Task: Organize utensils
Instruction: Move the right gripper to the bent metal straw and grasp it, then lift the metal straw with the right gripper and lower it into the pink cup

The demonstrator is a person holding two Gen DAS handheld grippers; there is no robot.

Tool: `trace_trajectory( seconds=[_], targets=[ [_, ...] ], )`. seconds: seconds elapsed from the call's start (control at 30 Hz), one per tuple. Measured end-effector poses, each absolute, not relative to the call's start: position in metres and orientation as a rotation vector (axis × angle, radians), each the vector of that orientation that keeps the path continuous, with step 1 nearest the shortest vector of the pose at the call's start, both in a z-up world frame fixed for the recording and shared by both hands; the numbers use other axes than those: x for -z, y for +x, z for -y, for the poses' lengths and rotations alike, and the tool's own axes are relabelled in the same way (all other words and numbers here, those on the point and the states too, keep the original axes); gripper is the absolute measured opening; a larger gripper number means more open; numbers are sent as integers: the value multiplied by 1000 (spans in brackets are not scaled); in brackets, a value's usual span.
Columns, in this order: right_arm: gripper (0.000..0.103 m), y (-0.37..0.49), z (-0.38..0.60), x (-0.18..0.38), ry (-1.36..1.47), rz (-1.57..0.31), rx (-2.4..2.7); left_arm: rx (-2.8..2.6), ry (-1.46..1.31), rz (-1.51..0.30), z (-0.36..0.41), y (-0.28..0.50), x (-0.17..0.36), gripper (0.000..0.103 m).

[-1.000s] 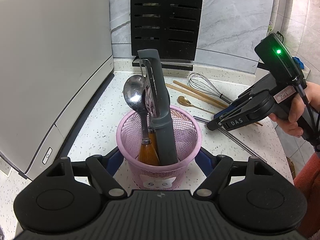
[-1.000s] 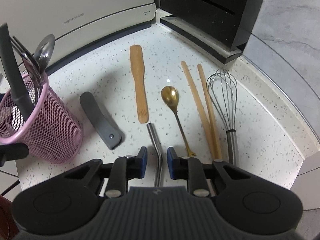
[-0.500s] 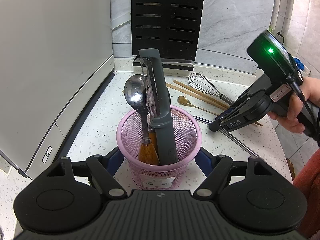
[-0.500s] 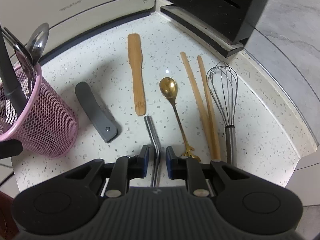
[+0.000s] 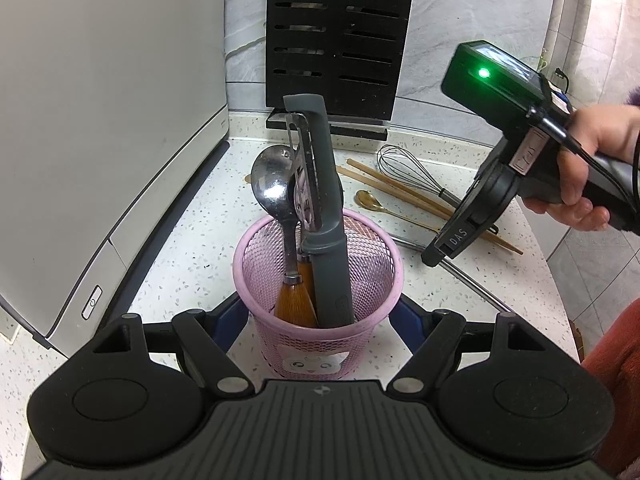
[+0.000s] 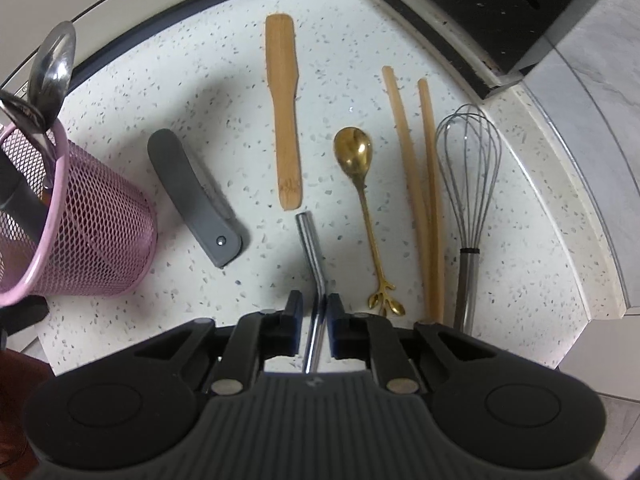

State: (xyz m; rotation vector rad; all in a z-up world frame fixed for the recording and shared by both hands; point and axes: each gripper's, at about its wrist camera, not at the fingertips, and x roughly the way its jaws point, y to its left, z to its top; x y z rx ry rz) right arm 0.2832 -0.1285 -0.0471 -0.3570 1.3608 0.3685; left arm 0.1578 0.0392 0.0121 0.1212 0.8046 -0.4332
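Observation:
My left gripper (image 5: pixel 320 320) is shut on the pink mesh basket (image 5: pixel 316 344) and holds its sides between the blue pads. A grey peeler (image 5: pixel 326 220), a steel spoon (image 5: pixel 272 188) and a brown-handled tool stand in the basket. My right gripper (image 6: pixel 315 312) points down at the counter. Its jaws are closing on the bent metal straw (image 6: pixel 310 240), which runs between the pads. The right gripper (image 5: pixel 430 260) also shows in the left wrist view, to the right of the basket, held by a hand (image 5: pixel 588 168).
A grey folding tool (image 6: pixel 196 200), bamboo spatula (image 6: pixel 284 120), gold spoon (image 6: pixel 356 160), two chopsticks (image 6: pixel 416 184) and a whisk (image 6: pixel 468 168) lie on the speckled counter. A black slotted rack (image 5: pixel 340 32) stands at the back. A grey appliance (image 5: pixel 100 120) stands at the left.
The right gripper has tipped further down over the straw, and its jaws have narrowed around it. The left gripper and the basket have kept still.

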Motion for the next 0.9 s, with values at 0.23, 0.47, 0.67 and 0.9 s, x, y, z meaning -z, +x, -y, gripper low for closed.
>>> trace_trajectory(
  seconds=[0.23,0.47,0.67,0.9],
  targets=[
    [4,285,121,47,-399,-1359,-377,434,120,-805,-39,158,-12,89],
    [3,274,134,43,-341,-1301,-396,433,113,-806,-39,158,-11,89],
    [3,263,141,23,-312,-1218,-431,433,113,-807,-40,158,-11,89],
    [3,242,143,-3,-285,-1086,-461,434,111,-807,-40,158,-11,89]
  ],
)
